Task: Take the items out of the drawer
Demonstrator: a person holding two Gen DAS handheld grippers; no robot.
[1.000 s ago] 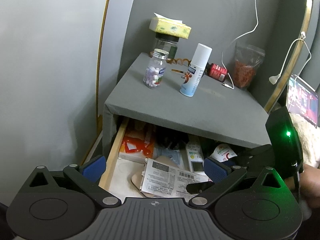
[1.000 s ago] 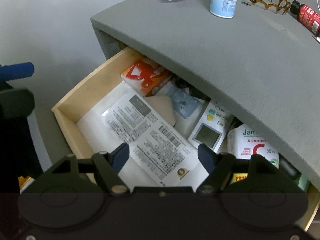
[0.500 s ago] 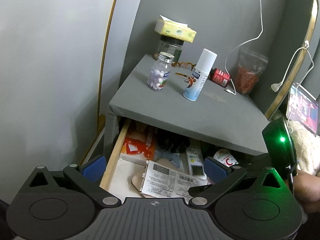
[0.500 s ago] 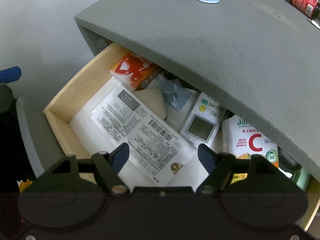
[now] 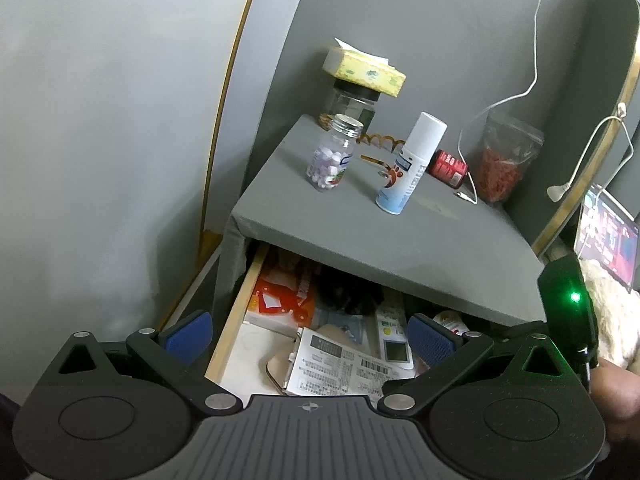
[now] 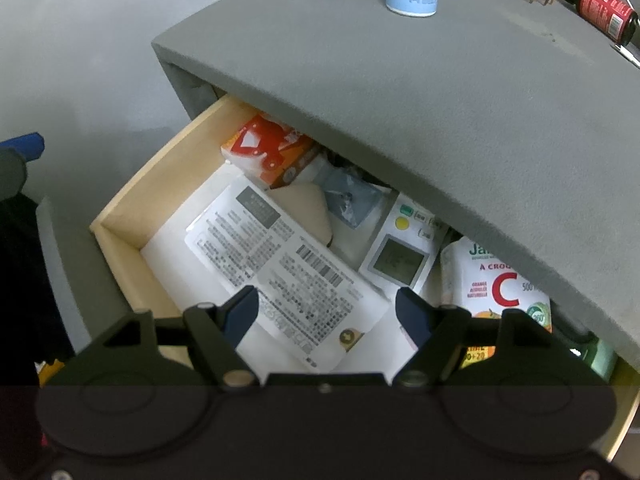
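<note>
The drawer (image 6: pixel 132 200) of light wood stands pulled out under the grey counter (image 6: pixel 400 92), and it is full of things. At its left side, near the back, lies a red and white packet (image 6: pixel 268 152), partly under the counter edge. In front of it a white printed sheet (image 6: pixel 276 268) with a barcode lies flat and covers a beige pad (image 6: pixel 308 208). To the right of the pad there is a small blue-grey pouch (image 6: pixel 350 198), then a white device with a screen (image 6: pixel 400 252), and then a white vitamin C package (image 6: pixel 496 280) that touches the device.

The right gripper (image 6: pixel 326 312) hangs over the front part of the drawer, above the printed sheet. Its jaws are released, wide apart, and grasp nothing.

The left gripper (image 5: pixel 308 336) is further back, above the left front corner of the drawer. Its jaws are also released and hold nothing.

On the counter stand a pill bottle (image 5: pixel 331 154) and, to its right, a white spray can (image 5: pixel 410 164); a red bottle (image 5: pixel 448 164) lies on its side behind the can.
</note>
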